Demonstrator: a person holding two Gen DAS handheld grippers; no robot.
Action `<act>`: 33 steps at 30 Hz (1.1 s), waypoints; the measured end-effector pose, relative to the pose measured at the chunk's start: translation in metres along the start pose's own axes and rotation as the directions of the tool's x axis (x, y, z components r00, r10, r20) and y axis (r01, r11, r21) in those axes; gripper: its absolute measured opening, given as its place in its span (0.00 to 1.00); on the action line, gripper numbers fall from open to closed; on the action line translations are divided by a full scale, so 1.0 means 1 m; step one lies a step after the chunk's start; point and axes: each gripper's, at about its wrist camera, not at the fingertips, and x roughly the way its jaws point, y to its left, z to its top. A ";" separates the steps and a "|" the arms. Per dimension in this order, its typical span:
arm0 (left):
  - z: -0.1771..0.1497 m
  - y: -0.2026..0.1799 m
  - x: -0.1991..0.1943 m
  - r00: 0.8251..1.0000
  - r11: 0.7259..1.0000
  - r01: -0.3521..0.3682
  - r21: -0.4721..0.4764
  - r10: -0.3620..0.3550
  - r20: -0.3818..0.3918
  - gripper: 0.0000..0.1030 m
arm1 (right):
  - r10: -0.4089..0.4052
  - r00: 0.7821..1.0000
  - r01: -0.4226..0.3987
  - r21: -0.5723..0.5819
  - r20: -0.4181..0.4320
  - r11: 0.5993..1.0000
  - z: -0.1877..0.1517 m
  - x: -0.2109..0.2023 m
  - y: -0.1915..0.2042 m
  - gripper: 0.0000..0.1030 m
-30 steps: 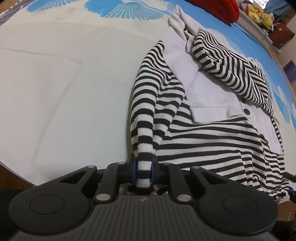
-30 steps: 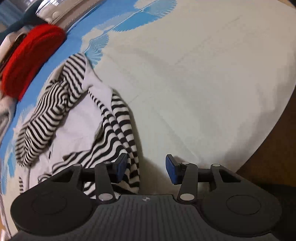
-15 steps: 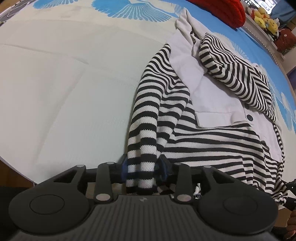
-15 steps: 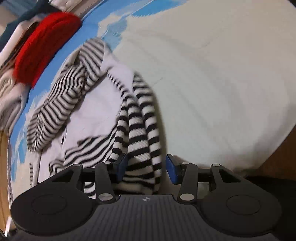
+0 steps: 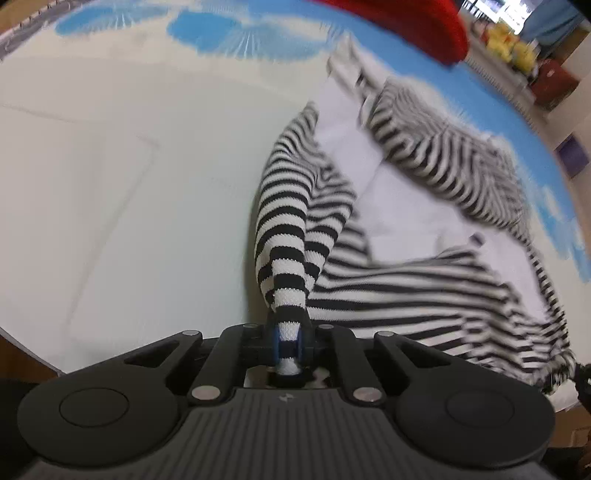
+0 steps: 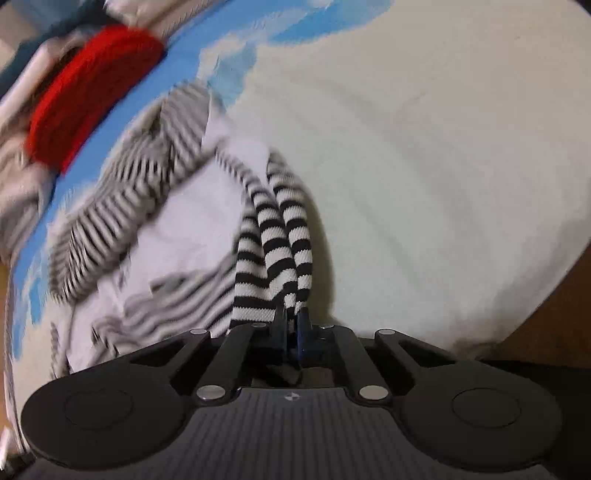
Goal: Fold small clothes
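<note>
A black-and-white striped garment [image 5: 399,295] with white panels lies on a white sheet with blue prints. My left gripper [image 5: 287,341] is shut on its striped sleeve cuff [image 5: 284,280], which rises bunched from the sheet to the jaws. In the right wrist view the same garment [image 6: 166,266] spreads to the left. My right gripper [image 6: 291,328] is shut on a striped fold [image 6: 284,251] at the garment's right edge. Both held parts are lifted slightly off the sheet.
A red cushion [image 5: 399,18] lies at the far edge of the bed and also shows in the right wrist view [image 6: 88,92]. Toys and boxes [image 5: 517,51] stand beyond it. The bed's near edge and brown floor [image 6: 546,325] are close by.
My right gripper has closed on the striped fold; it was open one second ago. My left gripper loosened half a second ago and is shut on the cuff again. Both views moved forward.
</note>
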 end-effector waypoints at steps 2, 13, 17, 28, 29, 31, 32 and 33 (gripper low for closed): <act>0.000 0.000 -0.011 1.000 1.000 0.018 0.011 -0.018 0.024 0.08 | 0.000 0.998 -0.003 0.041 0.066 0.999 0.005 -0.022 -0.010 0.03; 0.005 0.026 0.010 0.993 0.987 0.041 -0.156 -0.058 -0.102 0.43 | -0.102 0.995 0.101 -0.040 -0.021 0.994 0.003 -0.001 -0.015 0.09; 0.004 0.018 0.013 0.991 0.988 0.051 -0.148 -0.069 -0.117 0.44 | -0.071 0.997 0.070 -0.036 -0.019 0.997 0.002 0.004 -0.012 0.44; -0.007 -0.006 0.026 0.994 0.998 -0.059 -0.020 0.057 -0.090 0.40 | -0.104 0.990 0.091 -0.138 -0.094 0.986 -0.008 0.028 0.001 0.27; -0.007 -0.007 0.026 0.995 0.998 -0.065 -0.012 0.064 -0.081 0.35 | -0.103 0.989 0.088 -0.140 -0.102 0.986 -0.009 0.028 0.001 0.18; -0.008 -0.010 0.025 0.996 0.998 -0.068 0.001 0.068 -0.065 0.14 | -0.099 0.990 0.083 -0.155 -0.104 0.984 -0.011 0.026 0.001 0.12; -0.006 -0.011 0.023 0.997 0.998 -0.068 0.005 0.068 -0.047 0.10 | -0.104 0.989 0.085 -0.177 -0.101 0.981 -0.012 0.024 0.004 0.11; -0.005 -0.012 0.018 0.997 0.997 -0.077 0.008 0.077 -0.014 0.09 | -0.119 0.988 0.098 -0.205 -0.095 0.974 -0.013 0.021 0.007 0.10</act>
